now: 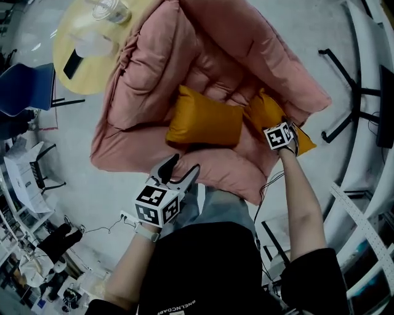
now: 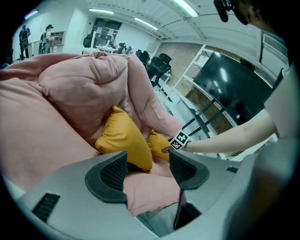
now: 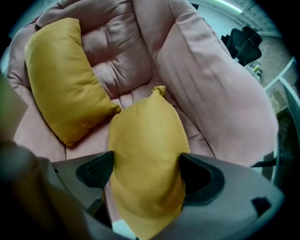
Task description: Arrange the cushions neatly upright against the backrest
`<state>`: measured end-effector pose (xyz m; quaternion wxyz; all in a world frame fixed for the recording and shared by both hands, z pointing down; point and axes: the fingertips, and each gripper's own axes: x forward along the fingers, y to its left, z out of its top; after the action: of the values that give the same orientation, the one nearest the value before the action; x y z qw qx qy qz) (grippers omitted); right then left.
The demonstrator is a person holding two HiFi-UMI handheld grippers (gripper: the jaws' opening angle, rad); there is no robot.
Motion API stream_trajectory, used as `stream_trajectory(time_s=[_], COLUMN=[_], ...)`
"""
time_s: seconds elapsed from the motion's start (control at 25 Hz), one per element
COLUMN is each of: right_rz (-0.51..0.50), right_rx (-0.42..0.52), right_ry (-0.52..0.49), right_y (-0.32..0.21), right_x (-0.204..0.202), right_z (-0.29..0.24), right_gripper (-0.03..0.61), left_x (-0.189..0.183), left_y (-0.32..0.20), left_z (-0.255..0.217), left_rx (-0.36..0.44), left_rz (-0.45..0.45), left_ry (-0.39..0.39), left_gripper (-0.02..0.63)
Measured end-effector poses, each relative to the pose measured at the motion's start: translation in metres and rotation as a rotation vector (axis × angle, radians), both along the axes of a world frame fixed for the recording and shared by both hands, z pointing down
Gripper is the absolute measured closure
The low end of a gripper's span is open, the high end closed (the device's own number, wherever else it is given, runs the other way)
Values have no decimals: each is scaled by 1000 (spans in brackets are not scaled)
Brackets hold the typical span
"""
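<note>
Two mustard-yellow cushions lie in a puffy pink lounge seat (image 1: pixel 203 49). The left cushion (image 1: pixel 203 123) (image 2: pixel 123 136) (image 3: pixel 63 98) leans against the seat's back padding. The right cushion (image 1: pixel 268 111) (image 2: pixel 158 140) (image 3: pixel 145 159) stands on edge by the right armrest. My right gripper (image 1: pixel 289 132) (image 3: pixel 145 171) is open wide around that cushion, which fills the gap and brushes both pads without being pinched. My left gripper (image 1: pixel 181 165) (image 2: pixel 147 166) hovers open over the seat's front edge, with nothing between its fingers.
A round yellow table (image 1: pixel 80 67) with a clear cup (image 1: pixel 111 9) stands beyond the seat's left side. A blue chair (image 1: pixel 24 86) is at far left, a black stand (image 1: pixel 351 92) at right. Cables and clutter lie on the floor lower left.
</note>
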<state>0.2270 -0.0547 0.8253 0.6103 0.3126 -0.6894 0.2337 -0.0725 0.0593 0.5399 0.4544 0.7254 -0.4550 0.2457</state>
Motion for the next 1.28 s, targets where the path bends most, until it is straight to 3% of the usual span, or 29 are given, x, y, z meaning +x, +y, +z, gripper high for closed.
stream_trajectory(time_s=[0.16, 0.28, 0.48, 0.76, 1.08, 1.28], right_rz=[12, 26, 35, 82, 197, 236], right_rx=[-22, -17, 38, 157, 394, 464], right_ry=[14, 16, 10, -26, -238, -397], right_y=[-4, -6, -3, -3, -52, -93], right_x=[5, 6, 9, 12, -17, -62], right_z=[9, 6, -11, -59, -152, -202], right_gripper=[144, 212, 288, 298, 299, 298], left_x=[4, 5, 2, -3, -13, -15], left_y=[2, 8, 9, 3, -3, -11], left_z=[4, 6, 7, -7, -20, -33], left_rx=[-10, -14, -6, 40, 73, 97], left_rz=[-36, -45, -35, 19, 61, 56], left_ry=[5, 2, 6, 27, 39, 43], left_gripper=[334, 334, 334, 334, 334, 334])
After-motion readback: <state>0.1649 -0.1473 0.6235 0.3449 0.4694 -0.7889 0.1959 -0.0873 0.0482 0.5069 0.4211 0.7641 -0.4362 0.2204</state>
